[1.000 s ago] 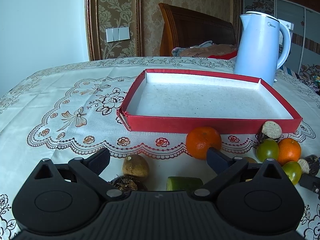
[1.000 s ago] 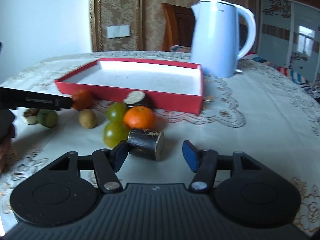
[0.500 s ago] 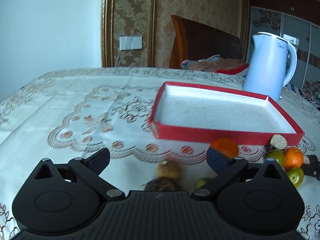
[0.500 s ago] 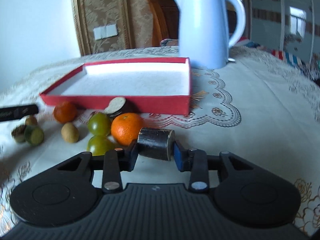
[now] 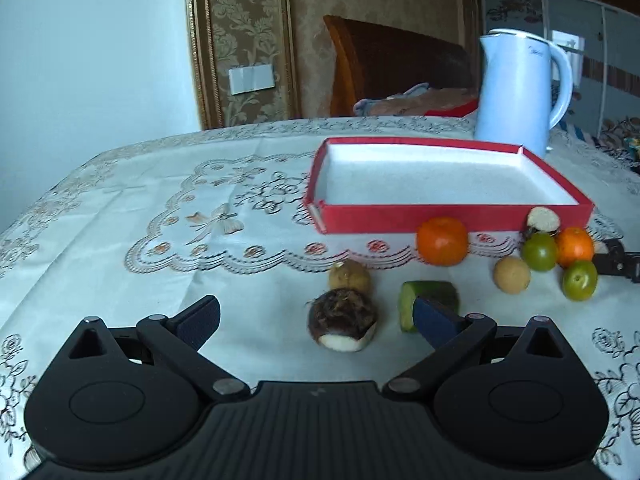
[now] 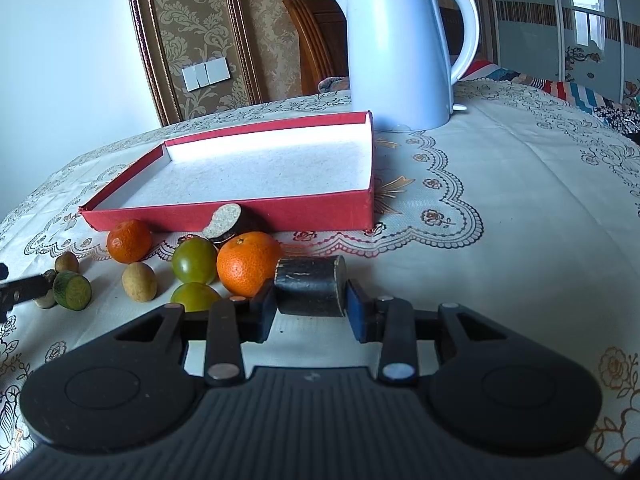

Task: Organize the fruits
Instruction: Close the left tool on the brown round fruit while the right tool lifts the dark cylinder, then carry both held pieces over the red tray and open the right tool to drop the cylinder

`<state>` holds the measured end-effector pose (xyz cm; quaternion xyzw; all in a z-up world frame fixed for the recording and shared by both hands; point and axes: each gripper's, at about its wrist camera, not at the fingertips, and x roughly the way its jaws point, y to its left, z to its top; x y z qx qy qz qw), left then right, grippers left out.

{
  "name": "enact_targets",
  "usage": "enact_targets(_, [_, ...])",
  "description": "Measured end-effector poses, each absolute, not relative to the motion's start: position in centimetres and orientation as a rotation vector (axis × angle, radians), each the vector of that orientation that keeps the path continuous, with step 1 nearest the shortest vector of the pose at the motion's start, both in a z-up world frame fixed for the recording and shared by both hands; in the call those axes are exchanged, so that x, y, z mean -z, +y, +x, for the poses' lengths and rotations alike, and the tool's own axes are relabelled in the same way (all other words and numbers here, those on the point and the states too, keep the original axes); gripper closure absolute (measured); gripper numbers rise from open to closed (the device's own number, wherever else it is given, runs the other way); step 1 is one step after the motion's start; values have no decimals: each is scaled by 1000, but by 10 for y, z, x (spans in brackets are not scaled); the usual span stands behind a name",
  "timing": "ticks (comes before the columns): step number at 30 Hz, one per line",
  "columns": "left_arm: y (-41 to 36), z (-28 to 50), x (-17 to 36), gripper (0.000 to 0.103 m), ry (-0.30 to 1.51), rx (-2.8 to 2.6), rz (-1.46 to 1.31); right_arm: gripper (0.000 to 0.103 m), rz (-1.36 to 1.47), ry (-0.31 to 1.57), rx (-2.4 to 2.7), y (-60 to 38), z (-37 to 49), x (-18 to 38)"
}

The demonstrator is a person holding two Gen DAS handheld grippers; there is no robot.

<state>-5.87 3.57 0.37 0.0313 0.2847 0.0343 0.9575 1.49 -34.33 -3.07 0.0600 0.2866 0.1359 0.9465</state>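
Note:
A shallow red tray (image 5: 452, 216) (image 6: 320, 212) with a white floor holds nothing. Fruit lies on the tablecloth in front of it: two oranges (image 5: 442, 241) (image 6: 249, 263), two green fruits (image 6: 194, 260), small tan fruits (image 5: 511, 275), a cut green piece (image 5: 430, 300) and a brown hairy root (image 5: 342, 317). My right gripper (image 6: 311, 306) is shut on a dark cylindrical piece (image 6: 310, 286) and holds it just above the cloth. My left gripper (image 5: 316, 322) is open and empty, with the root between its fingers.
A white electric kettle (image 6: 404, 48) (image 5: 520, 92) stands behind the tray's far right corner. A second dark cut piece (image 6: 230, 222) leans on the tray's front wall. A wooden chair (image 5: 392, 68) stands beyond the table.
My right gripper closed on the dark cylinder and lifted it slightly. My left gripper drew back and rose, bringing the root and green piece into view.

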Motion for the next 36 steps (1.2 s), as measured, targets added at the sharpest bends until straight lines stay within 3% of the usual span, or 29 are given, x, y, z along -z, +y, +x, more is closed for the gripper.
enact_targets(11, [48,-28,12,2,686,-74,24,69,98,585,-269,-341,14,30])
enact_targets(15, [44,-32,11,17,670,-58,39,69,90,585,-266,-340,13,29])
enact_targets(17, [39,-33,10,32,662,-41,47,69,81,586,-263,-338,13,29])
enact_targets(25, [29,-33,8,62,658,-27,33,70,46,586,-249,-333,12,28])
enact_targets(36, [27,-43,-9,62,602,-19,-15,71,77,539,-251,-340,6,24])
